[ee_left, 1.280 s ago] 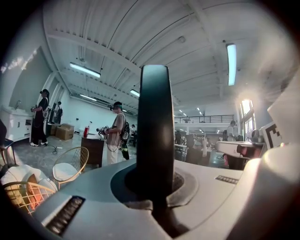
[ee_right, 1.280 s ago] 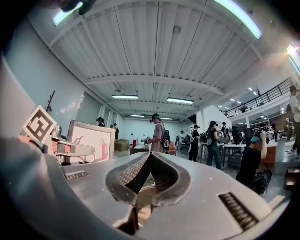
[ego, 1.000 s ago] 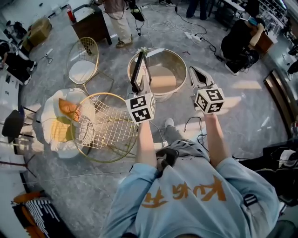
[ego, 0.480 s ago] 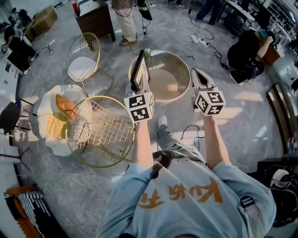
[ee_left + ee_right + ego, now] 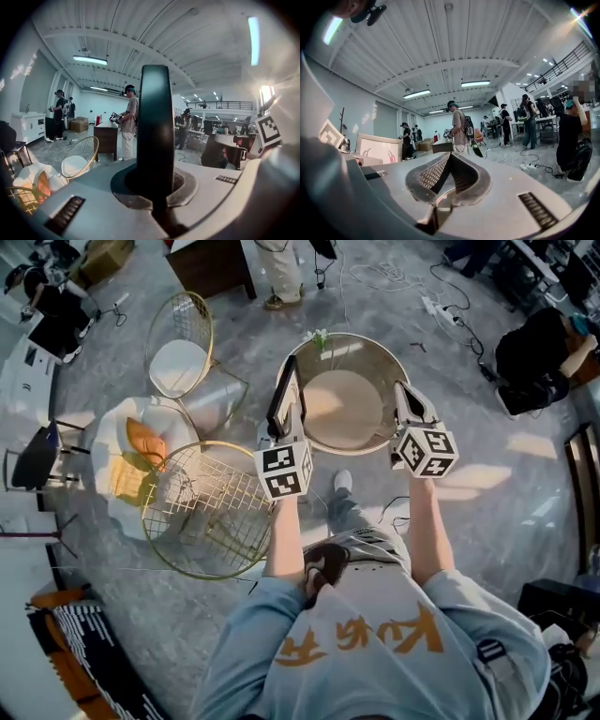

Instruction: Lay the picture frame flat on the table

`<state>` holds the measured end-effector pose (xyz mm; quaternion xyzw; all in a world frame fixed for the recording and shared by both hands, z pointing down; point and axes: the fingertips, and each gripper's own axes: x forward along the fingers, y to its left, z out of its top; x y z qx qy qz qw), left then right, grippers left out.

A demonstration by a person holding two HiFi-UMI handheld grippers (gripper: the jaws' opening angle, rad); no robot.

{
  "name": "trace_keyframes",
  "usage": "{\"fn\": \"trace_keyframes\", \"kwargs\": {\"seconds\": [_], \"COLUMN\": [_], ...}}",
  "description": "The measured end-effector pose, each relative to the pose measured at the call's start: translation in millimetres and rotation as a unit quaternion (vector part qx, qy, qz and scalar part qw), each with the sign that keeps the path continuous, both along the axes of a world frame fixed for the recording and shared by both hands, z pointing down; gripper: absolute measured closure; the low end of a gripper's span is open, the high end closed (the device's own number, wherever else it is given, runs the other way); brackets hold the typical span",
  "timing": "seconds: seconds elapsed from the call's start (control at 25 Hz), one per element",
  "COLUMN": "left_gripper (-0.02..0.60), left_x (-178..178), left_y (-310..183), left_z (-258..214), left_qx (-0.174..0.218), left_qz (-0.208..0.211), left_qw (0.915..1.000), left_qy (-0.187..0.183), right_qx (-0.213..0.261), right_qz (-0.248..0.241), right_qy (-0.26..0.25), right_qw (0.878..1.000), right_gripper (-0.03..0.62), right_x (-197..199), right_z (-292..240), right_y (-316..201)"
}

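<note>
My left gripper (image 5: pixel 295 411) is shut on a black picture frame (image 5: pixel 284 392), which stands upright on edge over the left rim of the round table (image 5: pixel 375 442). In the left gripper view the frame (image 5: pixel 154 117) rises edge-on between the pads of the left gripper (image 5: pixel 154 182). The right gripper (image 5: pixel 401 388) hovers at the table's right rim, its jaws closed to a point with nothing in them. Seen in its own view, the right gripper (image 5: pixel 449 153) has its tips touching, and the frame's white picture face (image 5: pixel 379 149) shows at the left.
A gold wire chair (image 5: pixel 202 507) lies beside my left arm. A white armchair with orange cushions (image 5: pixel 131 465) and a second wire chair (image 5: pixel 178 348) stand further left. A small flower vase (image 5: pixel 319 337) sits at the table's far edge. Cables (image 5: pixel 394 277) and people stand beyond.
The head view has shifted, so the table and chairs sit differently in the picture. Both grippers stay at the table's near rim, and the frame stays upright in the left gripper.
</note>
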<state>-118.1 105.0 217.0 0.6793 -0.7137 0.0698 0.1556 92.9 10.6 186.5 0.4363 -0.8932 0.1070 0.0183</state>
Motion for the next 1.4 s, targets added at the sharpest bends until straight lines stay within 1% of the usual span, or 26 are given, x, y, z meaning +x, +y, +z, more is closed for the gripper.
{"fn": "trace_keyframes", "kwargs": {"seconds": [0.16, 0.32, 0.44, 0.56, 0.64, 0.76, 0.88, 1.0, 1.16, 1.4], "left_gripper": [0.555, 0.555, 0.555, 0.555, 0.555, 0.555, 0.555, 0.555, 0.555, 0.555], "left_x": [-3, 9, 20, 31, 40, 43, 34, 26, 23, 33], "left_y": [-47, -108, -147, -171, -183, -205, -204, -196, -193, -195], "left_z": [17, 37, 52, 58, 63, 69, 76, 89, 98, 111], "left_qx": [-0.021, -0.051, -0.069, -0.079, -0.089, -0.097, -0.11, -0.126, -0.135, -0.149], "left_qz": [-0.001, 0.025, 0.038, 0.051, 0.053, 0.053, 0.051, 0.042, 0.038, 0.057], "left_qw": [0.9998, 0.9983, 0.9967, 0.9955, 0.9945, 0.9938, 0.9925, 0.9911, 0.9901, 0.9871], "left_qy": [0.0, -0.014, -0.016, -0.015, -0.012, -0.011, -0.012, -0.012, -0.008, 0.018], "right_qx": [-0.017, -0.037, -0.042, -0.056, -0.069, -0.078, -0.09, -0.101, -0.107, -0.12], "right_qz": [0.012, 0.025, 0.025, 0.032, 0.028, 0.017, -0.003, -0.018, -0.02, -0.013], "right_qy": [-0.002, -0.002, 0.006, 0.0, -0.001, -0.002, -0.003, -0.005, -0.008, -0.001], "right_qw": [1.0, 0.999, 0.999, 0.998, 0.997, 0.997, 0.996, 0.995, 0.994, 0.993], "right_gripper": [0.597, 0.597, 0.597, 0.597, 0.597, 0.597, 0.597, 0.597, 0.597, 0.597], "right_x": [7, 13, 19, 27, 29, 20, -2, -13, -17, -13], "right_z": [20, 43, 55, 65, 74, 84, 97, 111, 119, 129], "right_y": [-50, -101, -139, -164, -177, -199, -199, -196, -198, -193]}}
